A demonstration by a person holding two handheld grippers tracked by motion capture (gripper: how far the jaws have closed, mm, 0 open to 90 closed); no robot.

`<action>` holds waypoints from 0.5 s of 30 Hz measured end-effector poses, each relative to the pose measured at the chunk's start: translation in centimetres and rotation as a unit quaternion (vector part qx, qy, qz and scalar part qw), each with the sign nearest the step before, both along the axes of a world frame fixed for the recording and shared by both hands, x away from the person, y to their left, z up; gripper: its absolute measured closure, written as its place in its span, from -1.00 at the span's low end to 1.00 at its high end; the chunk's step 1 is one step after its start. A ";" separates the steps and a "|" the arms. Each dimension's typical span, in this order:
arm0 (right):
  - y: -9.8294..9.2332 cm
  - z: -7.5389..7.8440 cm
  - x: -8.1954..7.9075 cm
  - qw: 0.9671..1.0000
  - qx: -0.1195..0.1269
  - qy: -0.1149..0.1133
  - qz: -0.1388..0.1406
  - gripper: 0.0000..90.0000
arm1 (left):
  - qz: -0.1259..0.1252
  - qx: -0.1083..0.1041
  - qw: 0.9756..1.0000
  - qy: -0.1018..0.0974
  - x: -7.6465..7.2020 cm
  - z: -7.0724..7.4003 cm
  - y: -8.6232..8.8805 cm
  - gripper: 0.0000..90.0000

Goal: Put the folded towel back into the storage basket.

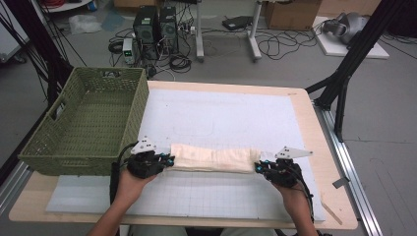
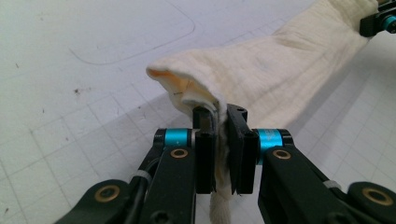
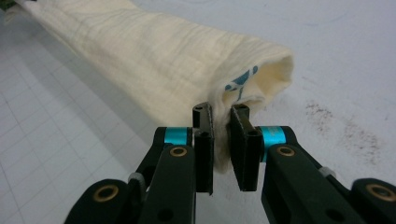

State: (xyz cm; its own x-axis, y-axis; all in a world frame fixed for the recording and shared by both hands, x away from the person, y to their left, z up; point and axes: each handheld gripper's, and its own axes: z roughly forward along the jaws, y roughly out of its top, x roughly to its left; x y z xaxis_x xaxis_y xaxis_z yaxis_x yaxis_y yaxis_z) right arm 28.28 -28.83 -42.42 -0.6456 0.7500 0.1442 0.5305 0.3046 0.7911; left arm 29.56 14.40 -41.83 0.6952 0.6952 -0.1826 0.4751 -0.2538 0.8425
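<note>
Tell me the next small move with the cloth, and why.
Probably lift both ends together. The left gripper and right gripper each pinch an end of the folded cloth, which lies stretched on the mat beside the green basket.

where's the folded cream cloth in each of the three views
High view: the cream cloth lies lower centre, stretched between both grippers.
Left gripper view: it runs from centre to top right, its end pinched in the jaws.
Right gripper view: from top left to centre, its end pinched.
Shared landmark: the white gridded mat.
</note>
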 end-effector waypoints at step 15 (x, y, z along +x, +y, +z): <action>0.0 3.3 -0.1 0.997 0.023 -0.069 -0.005 0.80 | -0.002 -0.040 0.996 -0.074 -0.9 3.3 0.8 0.83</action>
State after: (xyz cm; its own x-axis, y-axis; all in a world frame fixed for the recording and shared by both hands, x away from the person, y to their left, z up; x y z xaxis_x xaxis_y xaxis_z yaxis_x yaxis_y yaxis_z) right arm 28.18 -28.88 -39.10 -0.6540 0.7512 0.0893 0.4192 0.2615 0.8694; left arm 28.62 15.16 -38.56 0.7215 0.6797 -0.1320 0.3434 -0.1857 0.9206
